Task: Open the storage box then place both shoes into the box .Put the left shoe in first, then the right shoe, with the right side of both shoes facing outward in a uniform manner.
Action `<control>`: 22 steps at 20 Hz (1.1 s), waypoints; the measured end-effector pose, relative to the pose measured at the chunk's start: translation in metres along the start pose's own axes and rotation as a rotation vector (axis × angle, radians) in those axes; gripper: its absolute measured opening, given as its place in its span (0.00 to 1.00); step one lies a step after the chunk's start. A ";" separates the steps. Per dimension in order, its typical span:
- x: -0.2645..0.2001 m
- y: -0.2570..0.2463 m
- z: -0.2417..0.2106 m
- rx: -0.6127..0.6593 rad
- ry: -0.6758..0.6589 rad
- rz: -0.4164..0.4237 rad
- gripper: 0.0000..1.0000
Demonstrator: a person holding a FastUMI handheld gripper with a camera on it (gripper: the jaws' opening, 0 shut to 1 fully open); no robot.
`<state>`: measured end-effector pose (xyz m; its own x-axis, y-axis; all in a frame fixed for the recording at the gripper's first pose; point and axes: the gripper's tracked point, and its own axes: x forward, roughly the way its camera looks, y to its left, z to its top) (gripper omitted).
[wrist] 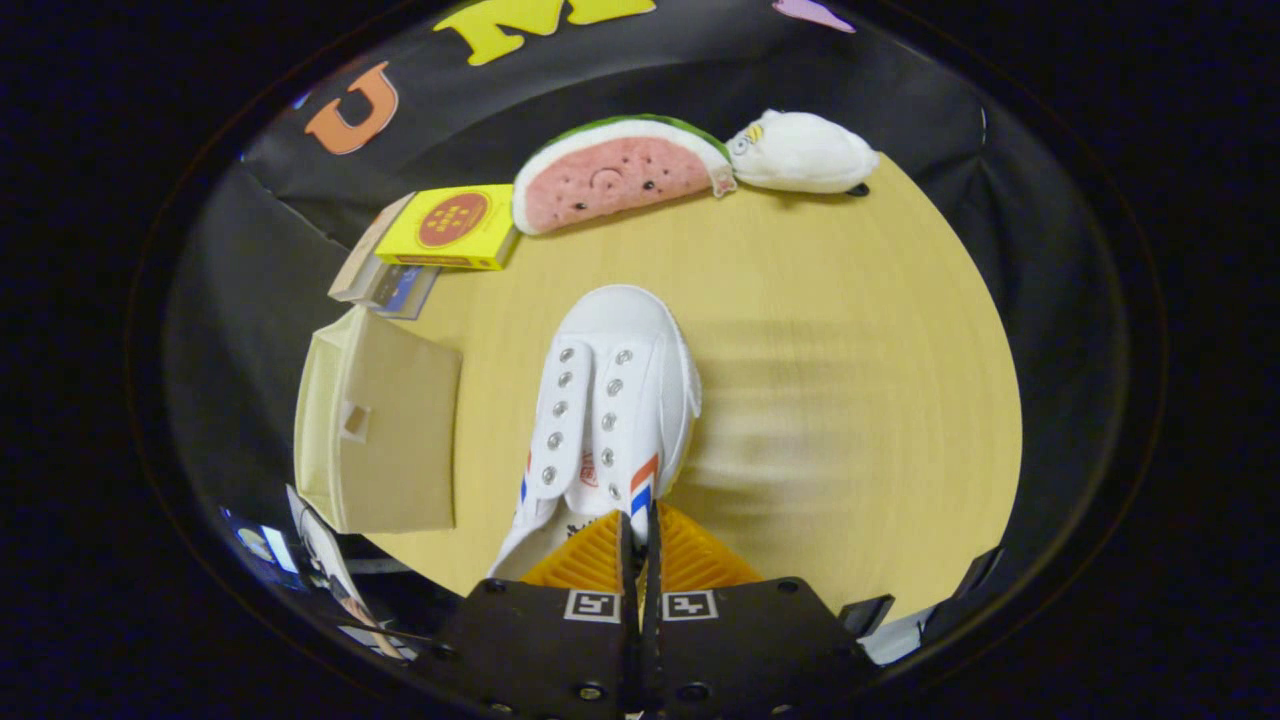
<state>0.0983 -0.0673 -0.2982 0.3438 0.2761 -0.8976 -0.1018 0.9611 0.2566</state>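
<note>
Gripping the heel end of a white shoe (612,400), the claw (640,530) has its two fingers drawn nearly together, pinching what looks like the thin collar edge of the shoe between them. The shoe points away from the fingers toward the far edge of the desk (850,330), its toe cap ahead, eyelets in two rows along the open lace flaps, red and blue stripes on its sides near the fingers. A beige storage box (385,430) sits at the desk's left edge, just beside the shoe; whether its lid is open I cannot tell. Beyond it, near the far left corner, a yellow box (455,228) lies on other flat packs. Along the far edge lie a watermelon-slice plush (620,172) and, touching it, a white plush toy (805,152).
</note>
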 end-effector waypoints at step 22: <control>0.035 0.293 -0.001 -0.171 -0.110 -0.028 0.00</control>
<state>0.0799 0.2239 -0.2546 0.4478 0.2571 -0.8564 -0.2450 0.9564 0.1590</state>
